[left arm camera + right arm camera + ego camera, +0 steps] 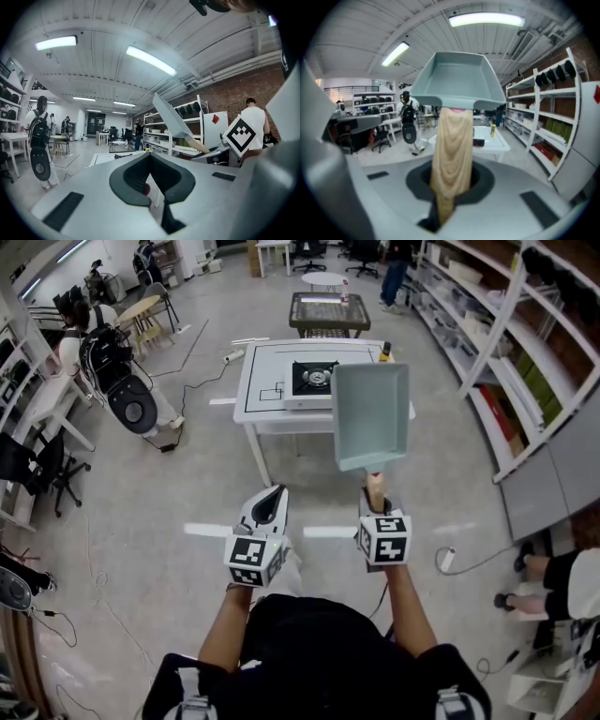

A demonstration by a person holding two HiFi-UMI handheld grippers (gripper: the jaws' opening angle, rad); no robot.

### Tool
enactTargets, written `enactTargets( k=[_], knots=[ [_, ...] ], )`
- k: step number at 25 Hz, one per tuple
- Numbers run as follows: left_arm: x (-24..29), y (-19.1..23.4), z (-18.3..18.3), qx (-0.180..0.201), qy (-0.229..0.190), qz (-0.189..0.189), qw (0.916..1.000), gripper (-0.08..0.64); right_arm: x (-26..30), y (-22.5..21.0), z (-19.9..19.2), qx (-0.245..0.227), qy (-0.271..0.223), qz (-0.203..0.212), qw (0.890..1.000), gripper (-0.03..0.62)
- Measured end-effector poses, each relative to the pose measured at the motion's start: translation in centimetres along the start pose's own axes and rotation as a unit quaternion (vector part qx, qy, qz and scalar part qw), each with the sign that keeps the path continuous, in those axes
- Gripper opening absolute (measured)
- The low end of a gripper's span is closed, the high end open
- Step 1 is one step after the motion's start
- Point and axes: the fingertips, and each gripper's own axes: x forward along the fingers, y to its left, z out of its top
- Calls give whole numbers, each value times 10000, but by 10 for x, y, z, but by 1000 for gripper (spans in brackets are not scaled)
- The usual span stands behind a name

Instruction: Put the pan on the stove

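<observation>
The right gripper (376,498) has its jaws almost together, and they clamp the wooden handle (451,154) of the pan (371,413). The handle stands between the pads. The pale green, rectangular pan sticks out ahead of the jaw tips, in the air, and touches nothing else. The left gripper (273,501) is just beside the right one, on its left. Its jaws are closed and nothing is between them.

The step in hand, as I judge it, is the carry toward the stove (314,379). The stove sits on the white table (262,418), well ahead of both grippers and a little to the left of the line along which the right gripper points. The pan appears to be short of the table.

To do this step well, I think the grip must be firm. The jaws hold only the end of the handle, so the whole pan hangs far in front of them and can sag or roll. The pan should go forward and slightly left with its bottom flat, until it is above the burner. Then it should go straight down. The jaws should open only when the pan rests on the stove.

A small yellow bottle (385,352) stands ahead of the pan, just right of the stove. The far edge of the pan could knock it, so the approach should stay left of it.
</observation>
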Motion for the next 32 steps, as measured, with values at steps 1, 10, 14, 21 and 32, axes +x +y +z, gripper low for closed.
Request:
enactTargets(
  k=[1, 10, 14, 21, 32],
  knots=[
    [5, 4, -2, 2, 5, 8, 10000, 25, 6, -1, 2, -5, 20, -6, 10000, 44],
    [81, 56, -7, -64, 16, -34, 10000, 25, 82, -16, 32, -135, 145, -79, 9998, 44],
    [127, 86, -5, -116, 29, -125, 9999, 26, 130, -21, 54, -134, 193, -54, 9997, 44],
    [194, 145, 11, -162, 88, -337, 9993, 26, 202, -21, 100, -55, 296, -148, 9994, 44],
    [257, 236, 21, -372, 80, -472, 9982, 26, 292, -4, 156, -32, 326, -269, 9991, 44]
  ],
)
